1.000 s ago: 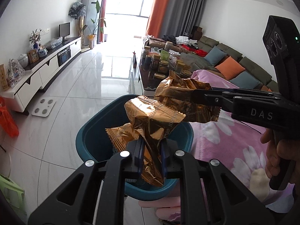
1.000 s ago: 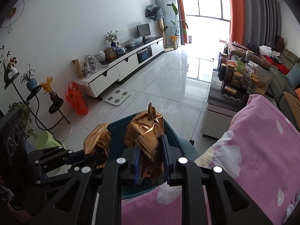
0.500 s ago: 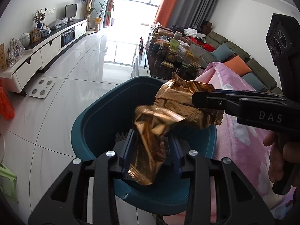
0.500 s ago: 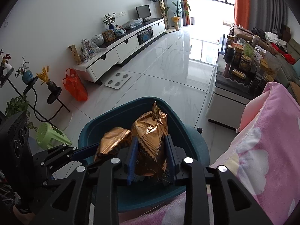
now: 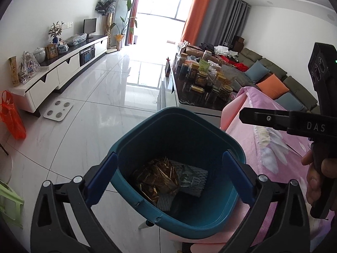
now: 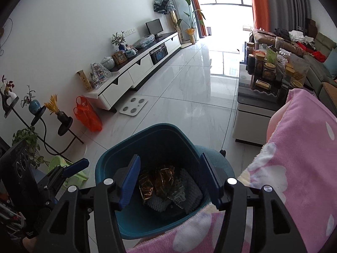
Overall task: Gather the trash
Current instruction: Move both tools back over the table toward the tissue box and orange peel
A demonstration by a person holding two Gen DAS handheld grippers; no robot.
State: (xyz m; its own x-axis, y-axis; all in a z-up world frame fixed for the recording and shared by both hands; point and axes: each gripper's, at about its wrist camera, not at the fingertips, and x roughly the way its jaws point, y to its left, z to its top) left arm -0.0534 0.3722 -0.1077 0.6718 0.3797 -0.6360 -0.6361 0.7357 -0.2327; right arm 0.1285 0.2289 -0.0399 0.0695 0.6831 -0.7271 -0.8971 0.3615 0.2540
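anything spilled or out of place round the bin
Nothing stands out. The gold wrappers lie inside the teal bin, none on the white floor or the pink blanket. The left claw and the right claw are opening, with nothing between their fingers.

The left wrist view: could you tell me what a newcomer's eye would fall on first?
The teal trash bin fills the lower middle, gold snack wrappers lying at its bottom. The left gripper, jaws opening and empty, hangs over it. A pink floral blanket lies at the right.
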